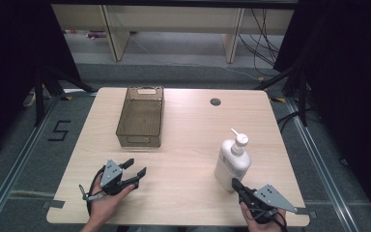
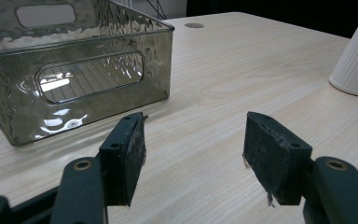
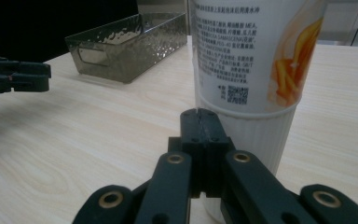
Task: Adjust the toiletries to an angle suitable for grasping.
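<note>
A white pump bottle [image 1: 233, 160] stands upright on the right half of the wooden table [image 1: 188, 140]. My right gripper [image 1: 236, 184] sits just in front of its base with both jaws pressed together and nothing between them; in the right gripper view the gripper [image 3: 199, 113] points at the bottle's ribbed lower wall [image 3: 251, 126]. My left gripper [image 1: 136, 166] rests open near the table's front left, jaws wide apart and empty. In the left gripper view the gripper [image 2: 193, 149] faces the smoky clear plastic bin [image 2: 74, 70].
The smoky plastic bin [image 1: 141, 116] lies lengthwise at the back left of the table, with handle cut-outs in its end walls. A round cable hole [image 1: 215, 102] sits at the back centre. Dark stands and cables flank the table on the floor.
</note>
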